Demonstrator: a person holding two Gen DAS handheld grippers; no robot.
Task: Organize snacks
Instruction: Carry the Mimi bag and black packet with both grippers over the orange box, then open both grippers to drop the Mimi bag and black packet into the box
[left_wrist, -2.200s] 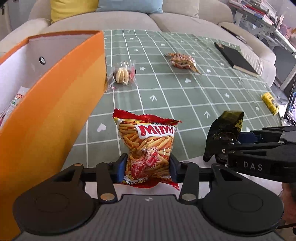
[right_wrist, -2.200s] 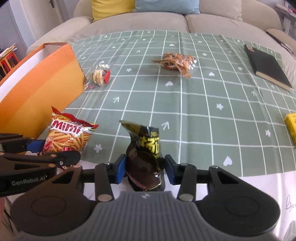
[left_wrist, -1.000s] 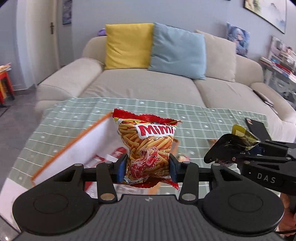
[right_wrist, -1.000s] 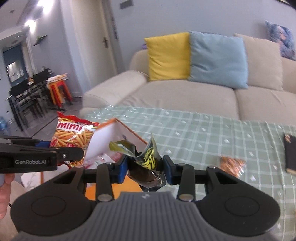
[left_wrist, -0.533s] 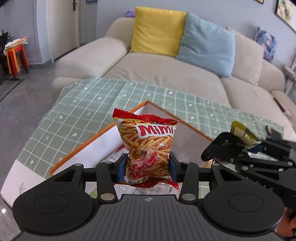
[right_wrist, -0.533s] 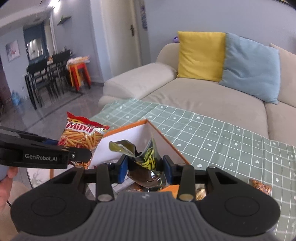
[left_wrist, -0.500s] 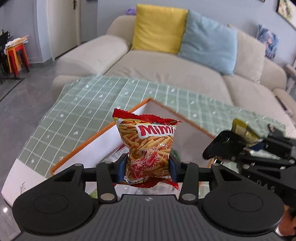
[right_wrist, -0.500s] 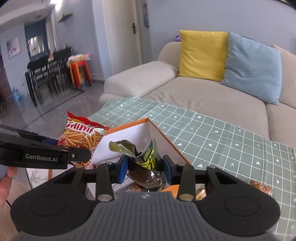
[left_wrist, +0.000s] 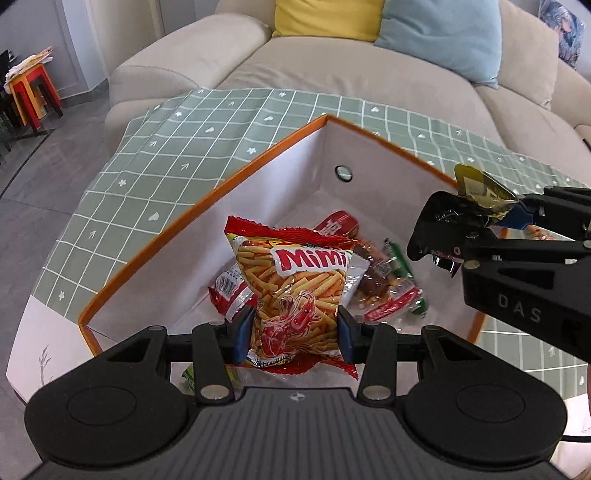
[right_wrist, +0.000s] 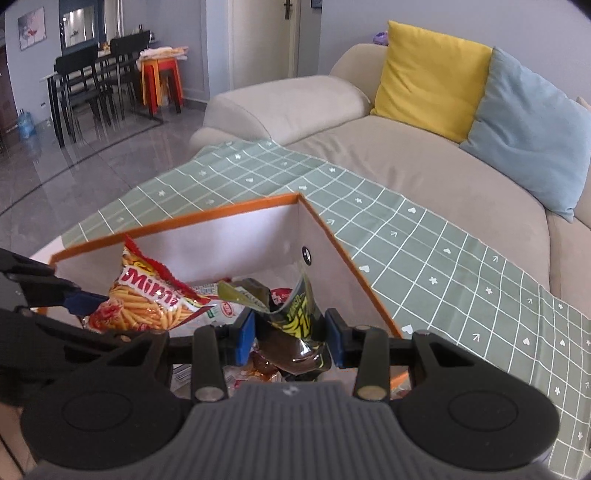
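My left gripper (left_wrist: 295, 334) is shut on a red Mimi snack bag (left_wrist: 295, 288) and holds it over the open orange box (left_wrist: 207, 206). My right gripper (right_wrist: 290, 334) is shut on a crumpled black and yellow snack packet (right_wrist: 295, 314), also above the box (right_wrist: 347, 254). In the left wrist view the right gripper (left_wrist: 476, 221) hovers over the box's right side with the packet (left_wrist: 443, 229). In the right wrist view the Mimi bag (right_wrist: 147, 299) hangs at the left. Several snack packets (left_wrist: 384, 280) lie inside the box.
The box stands on a table with a green checked cloth (right_wrist: 443, 258). A beige sofa (right_wrist: 406, 155) with a yellow cushion (right_wrist: 428, 74) and a blue cushion (right_wrist: 528, 125) is behind. Dining chairs and red stools (right_wrist: 159, 81) stand at the far left.
Both grippers have carried their snacks from the tabletop up and over to the box, then tilted down, so that the box's inside now fills the view.
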